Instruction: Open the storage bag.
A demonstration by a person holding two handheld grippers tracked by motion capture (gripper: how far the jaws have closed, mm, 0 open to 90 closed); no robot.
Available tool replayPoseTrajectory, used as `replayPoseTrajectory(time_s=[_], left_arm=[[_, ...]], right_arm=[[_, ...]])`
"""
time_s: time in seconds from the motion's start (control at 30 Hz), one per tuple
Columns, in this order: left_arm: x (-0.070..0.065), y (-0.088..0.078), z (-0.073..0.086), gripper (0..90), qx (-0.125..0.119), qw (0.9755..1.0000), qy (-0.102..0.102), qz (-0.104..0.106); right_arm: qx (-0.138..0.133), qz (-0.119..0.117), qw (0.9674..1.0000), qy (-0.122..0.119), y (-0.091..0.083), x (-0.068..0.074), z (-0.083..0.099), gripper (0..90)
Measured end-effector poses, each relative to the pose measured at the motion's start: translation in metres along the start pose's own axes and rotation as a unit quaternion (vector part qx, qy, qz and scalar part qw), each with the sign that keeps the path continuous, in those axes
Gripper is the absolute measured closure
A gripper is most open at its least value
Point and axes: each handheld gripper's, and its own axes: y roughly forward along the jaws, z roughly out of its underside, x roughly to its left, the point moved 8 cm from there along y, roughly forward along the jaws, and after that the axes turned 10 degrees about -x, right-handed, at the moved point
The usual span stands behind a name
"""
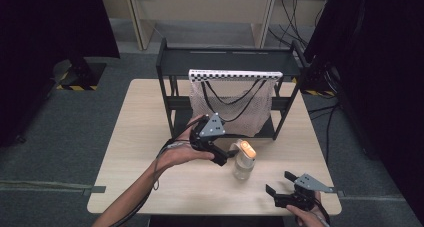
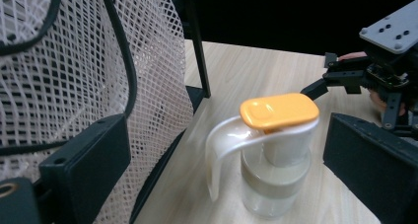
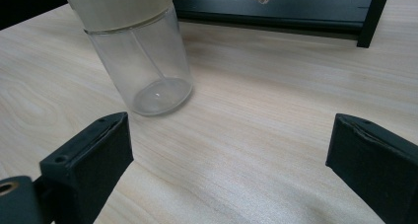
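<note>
A clear pump bottle (image 1: 244,163) with an orange top stands upright on the wooden table (image 1: 150,137), in front of the rack. My left gripper (image 1: 227,156) is open right beside it on the left. In the left gripper view the bottle (image 2: 276,160) sits between the two spread jaws without touching either, its spout toward the mesh. My right gripper (image 1: 279,183) is open near the table's front right corner, apart from the bottle. The bottle's glass base (image 3: 148,66) stands ahead and left of the right gripper's (image 3: 231,169) jaws, with bare table between them.
A black shelf rack (image 1: 165,72) stands at the back of the table. A white mesh bag (image 1: 232,107) with black cords hangs from a checkered bar just behind the bottle, and that mesh bag (image 2: 74,61) is close to my left jaw. The person's hands come in from the front edge.
</note>
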Motion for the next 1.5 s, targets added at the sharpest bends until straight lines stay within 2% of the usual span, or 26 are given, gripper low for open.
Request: replayPoseTrajectory(time_s=[0.17,0.47,0.57,0.67,0.87,1.0,1.3,1.5], left_arm=[[0.003,0.007,-0.009,3.5,0.008,0.9999,0.009,0.003],[0.012,0.020,-0.015,3.5,0.019,0.9998,0.004,0.000],[0.018,0.030,-0.013,3.7,0.030,0.9994,0.006,-0.012],[0.023,0.037,-0.014,3.9,0.032,0.9994,-0.002,-0.016],[0.027,0.045,-0.013,4.0,0.044,0.9988,-0.005,-0.022],[0.032,0.049,-0.009,4.6,0.059,0.9975,-0.009,-0.039],[0.035,0.050,0.003,4.9,0.081,0.9958,-0.026,-0.034],[0.031,0.045,0.006,5.6,0.077,0.9962,-0.036,-0.020]], right_arm=[[0.004,-0.001,1.0000,0.001,0.001,0.000,0.002,3.6],[0.002,-0.001,1.0000,0.005,0.001,-0.001,0.002,3.9],[0.003,0.000,1.0000,0.008,0.001,-0.002,0.002,4.0],[0.003,-0.001,1.0000,0.007,0.000,-0.002,0.003,4.1],[0.004,-0.002,0.9999,0.011,0.000,-0.002,0.003,4.2],[0.003,-0.002,0.9999,0.012,0.000,-0.002,0.004,4.4],[0.002,-0.002,0.9999,0.017,0.000,-0.003,0.004,4.7],[0.001,-0.002,0.9998,0.019,0.000,-0.004,0.004,4.9]])
